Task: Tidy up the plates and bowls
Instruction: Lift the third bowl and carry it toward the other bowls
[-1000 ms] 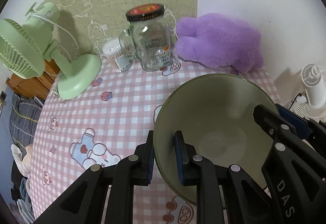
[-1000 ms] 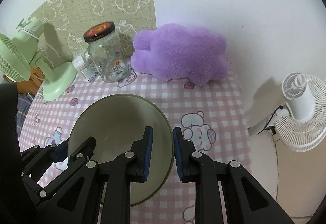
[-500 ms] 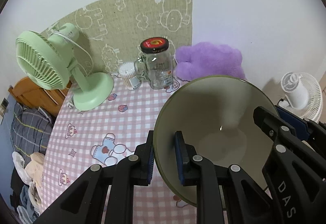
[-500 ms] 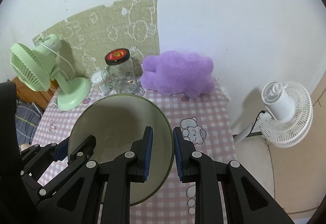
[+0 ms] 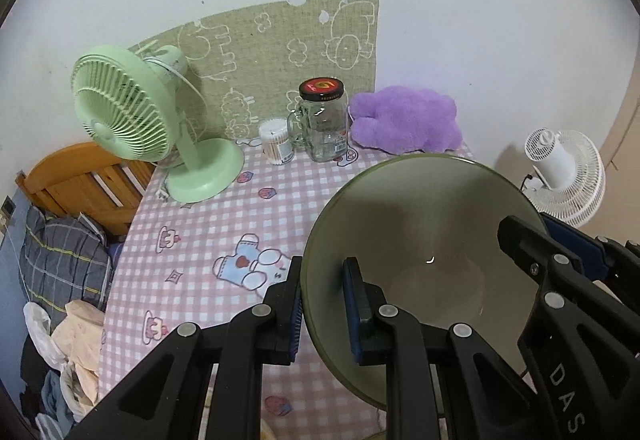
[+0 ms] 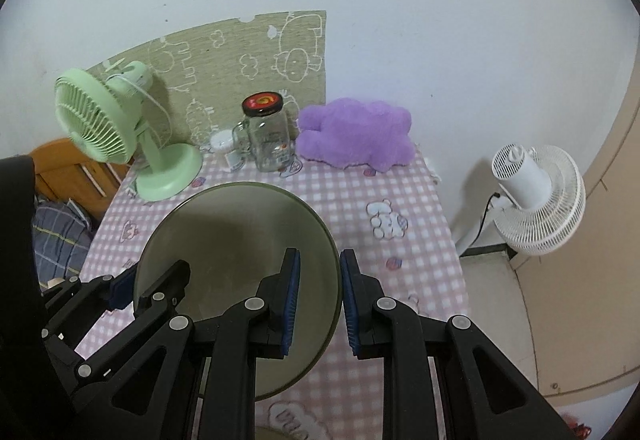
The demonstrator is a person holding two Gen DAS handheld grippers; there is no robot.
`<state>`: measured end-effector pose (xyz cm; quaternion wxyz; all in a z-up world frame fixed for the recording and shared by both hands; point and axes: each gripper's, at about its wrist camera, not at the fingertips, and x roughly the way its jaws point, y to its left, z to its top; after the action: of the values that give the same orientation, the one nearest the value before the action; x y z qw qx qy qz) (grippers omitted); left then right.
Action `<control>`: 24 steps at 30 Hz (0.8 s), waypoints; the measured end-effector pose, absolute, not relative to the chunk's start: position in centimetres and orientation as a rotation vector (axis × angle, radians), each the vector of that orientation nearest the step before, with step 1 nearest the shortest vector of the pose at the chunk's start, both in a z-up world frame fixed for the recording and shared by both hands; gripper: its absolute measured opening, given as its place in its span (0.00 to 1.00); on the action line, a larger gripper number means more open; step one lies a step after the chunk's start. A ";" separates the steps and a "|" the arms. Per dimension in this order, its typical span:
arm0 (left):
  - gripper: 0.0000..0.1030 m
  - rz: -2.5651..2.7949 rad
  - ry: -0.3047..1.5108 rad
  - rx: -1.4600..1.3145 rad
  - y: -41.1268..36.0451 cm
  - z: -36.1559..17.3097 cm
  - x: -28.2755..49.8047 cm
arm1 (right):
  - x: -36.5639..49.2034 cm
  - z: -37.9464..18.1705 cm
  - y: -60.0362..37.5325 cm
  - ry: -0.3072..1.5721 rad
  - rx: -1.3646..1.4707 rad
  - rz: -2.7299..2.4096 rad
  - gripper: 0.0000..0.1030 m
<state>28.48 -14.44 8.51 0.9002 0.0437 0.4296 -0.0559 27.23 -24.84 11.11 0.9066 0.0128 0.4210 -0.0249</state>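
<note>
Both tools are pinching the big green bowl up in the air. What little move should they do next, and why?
Probably carry the green bowl level toward wherever the dishes are being gathered, both hands moving together. The left tool and right tool each clamp an opposite side of its rim and it appears clear of the checked tablecloth. No stack shows here, so the exact spot is unclear.

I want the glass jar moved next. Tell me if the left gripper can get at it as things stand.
Probably not: the left gripper is shut on the green bowl's rim, the right gripper on the opposite rim. The glass jar itself stands unobstructed.
</note>
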 end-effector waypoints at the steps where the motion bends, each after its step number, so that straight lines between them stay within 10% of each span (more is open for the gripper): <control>1: 0.15 -0.118 0.887 0.090 -14.2 8.6 28.1 | 26.7 11.2 -24.5 0.869 0.027 -0.056 0.23; 24: 0.16 -0.215 0.950 0.136 -12.8 4.1 17.3 | 15.0 7.8 -22.5 0.952 0.024 -0.136 0.23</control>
<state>17.34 -12.76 4.10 0.8815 0.0654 0.4560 -0.1033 15.04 -22.47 7.81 0.8864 0.0115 0.4580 -0.0655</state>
